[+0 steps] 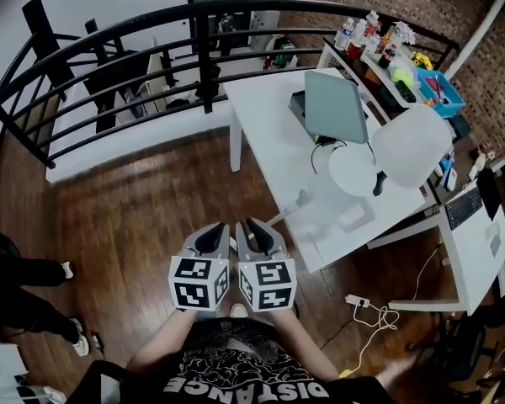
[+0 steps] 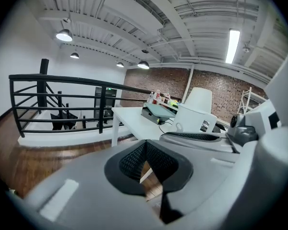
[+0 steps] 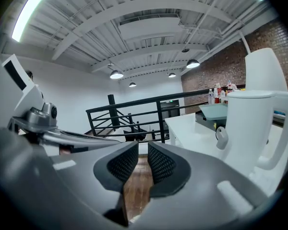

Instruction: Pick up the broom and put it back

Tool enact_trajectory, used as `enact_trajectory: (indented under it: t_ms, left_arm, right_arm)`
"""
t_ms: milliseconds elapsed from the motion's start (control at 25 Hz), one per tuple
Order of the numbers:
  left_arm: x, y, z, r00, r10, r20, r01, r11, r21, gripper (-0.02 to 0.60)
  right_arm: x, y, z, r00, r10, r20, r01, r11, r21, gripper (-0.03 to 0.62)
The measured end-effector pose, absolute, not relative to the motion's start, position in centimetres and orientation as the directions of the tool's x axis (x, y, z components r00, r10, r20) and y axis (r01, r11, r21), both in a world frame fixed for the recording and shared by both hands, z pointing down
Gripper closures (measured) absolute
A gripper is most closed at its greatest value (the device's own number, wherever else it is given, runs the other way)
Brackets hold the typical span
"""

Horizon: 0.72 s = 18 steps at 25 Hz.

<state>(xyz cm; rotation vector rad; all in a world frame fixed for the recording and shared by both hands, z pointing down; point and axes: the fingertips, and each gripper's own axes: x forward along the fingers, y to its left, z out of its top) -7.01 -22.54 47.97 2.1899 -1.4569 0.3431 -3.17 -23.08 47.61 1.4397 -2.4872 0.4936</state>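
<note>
step: you're at the very start, the search/approach bit. Nothing is picked up and neither tool is on anything.
left gripper (image 1: 210,236): held low in front of your body, pointing out over the wood floor (image 1: 135,217). In its own view (image 2: 145,145) the pads lean together and meet at the tips, nothing pinched.
right gripper (image 1: 259,234): just beside the left one, same heading. Its own view (image 3: 143,150) shows the pads a narrow crack apart with only floorboards in the slot, so it's empty too.
broom: honestly, I can't find it for sure in any view. The closest candidate is a thin pale stick (image 1: 275,219) low down by the near corner of the white table (image 1: 269,116), just ahead of your tools. It's too small to say whether that's a handle or part of the table.
surroundings: black railing (image 1: 151,23) curves round the far side, table off to your right.
next move: my guess is you look toward that table corner, confirm the broom, and spread one set of jaws wide enough for a handle before you reach in.
</note>
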Motion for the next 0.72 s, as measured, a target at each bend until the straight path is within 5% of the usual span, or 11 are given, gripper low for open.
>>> enact_trajectory:
  t_ms: [720]
  left_arm:
    - [-1.1, -29.3, 50.4, 0.595, -0.632, 0.496, -0.797, -0.545, 0.261, 0.577]
  right_arm:
    - [4.1, -28.5, 50.1, -0.192, -0.903, 0.383, -0.975, 0.130, -0.182, 0.552]
